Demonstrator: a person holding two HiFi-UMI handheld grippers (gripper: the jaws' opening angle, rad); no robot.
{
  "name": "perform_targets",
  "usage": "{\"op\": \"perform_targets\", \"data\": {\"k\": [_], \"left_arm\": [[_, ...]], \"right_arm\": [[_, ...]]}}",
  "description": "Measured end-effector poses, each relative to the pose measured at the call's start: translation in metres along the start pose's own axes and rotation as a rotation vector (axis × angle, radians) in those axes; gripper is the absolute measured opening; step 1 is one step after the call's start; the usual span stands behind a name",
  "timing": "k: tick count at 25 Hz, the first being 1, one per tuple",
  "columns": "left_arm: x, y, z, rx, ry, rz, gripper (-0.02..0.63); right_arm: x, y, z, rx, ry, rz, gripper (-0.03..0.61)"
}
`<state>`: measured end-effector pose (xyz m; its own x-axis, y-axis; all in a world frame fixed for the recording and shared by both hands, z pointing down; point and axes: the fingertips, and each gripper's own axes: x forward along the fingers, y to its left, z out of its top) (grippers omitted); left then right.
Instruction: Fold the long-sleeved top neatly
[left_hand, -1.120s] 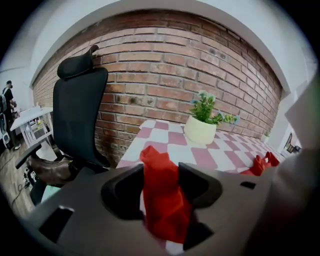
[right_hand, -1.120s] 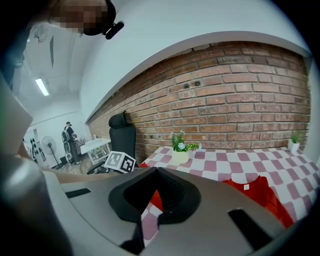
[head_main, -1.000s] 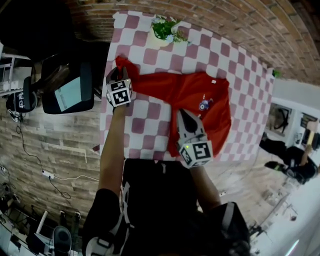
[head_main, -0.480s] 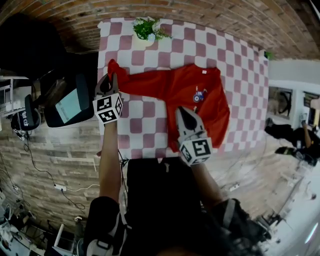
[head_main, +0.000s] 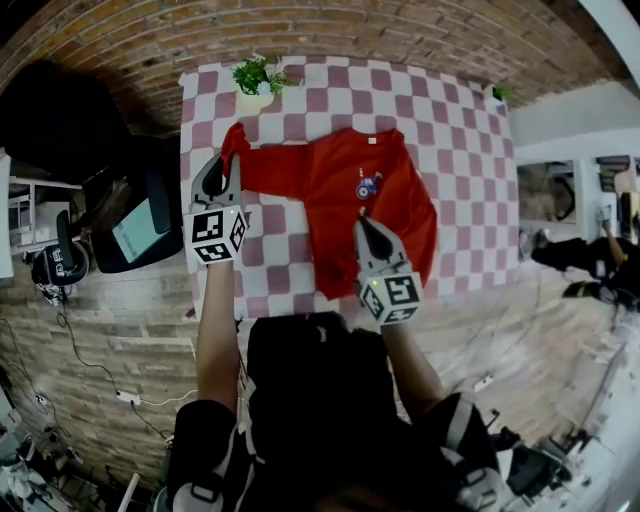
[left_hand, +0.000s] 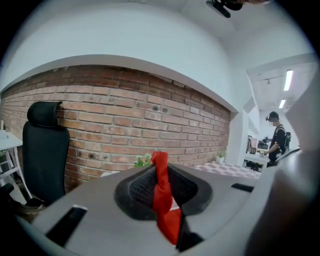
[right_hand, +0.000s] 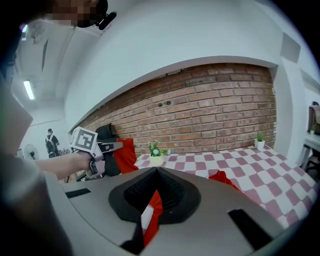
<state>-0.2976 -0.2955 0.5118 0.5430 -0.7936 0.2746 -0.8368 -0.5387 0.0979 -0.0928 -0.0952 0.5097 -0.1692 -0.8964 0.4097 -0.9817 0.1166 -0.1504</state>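
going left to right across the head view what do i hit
black chair → left gripper → potted plant → right gripper → small corner plant; red top spans the middle, left out

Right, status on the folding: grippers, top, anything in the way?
Left gripper jaws just closed further, pinching sleeve end. Right gripper shut on red top, spread on checked table. Potted plant at far edge, apart.
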Motion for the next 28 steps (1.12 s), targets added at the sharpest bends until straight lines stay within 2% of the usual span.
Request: {"op": "perform_targets", "data": {"k": [8, 14, 28], "left_arm": [[-0.012, -0.103, 0.038, 0.087, -0.032, -0.118, 0.054], [-0.02, -0.185, 0.05, 0.151, -0.05, -0.241, 0.054], [-0.044, -0.362, 0.002, 0.209, 0.002, -0.483, 0.054]], "right_arm": [[-0.059, -0.048, -0.005, 0.048, -0.051, -0.079, 0.008], [-0.104, -0.079, -0.016, 0.075, -0.081, -0.156, 0.008], [-0.195, -0.143, -0.056, 0.143, -0.11, -0.289, 0.008]]}}
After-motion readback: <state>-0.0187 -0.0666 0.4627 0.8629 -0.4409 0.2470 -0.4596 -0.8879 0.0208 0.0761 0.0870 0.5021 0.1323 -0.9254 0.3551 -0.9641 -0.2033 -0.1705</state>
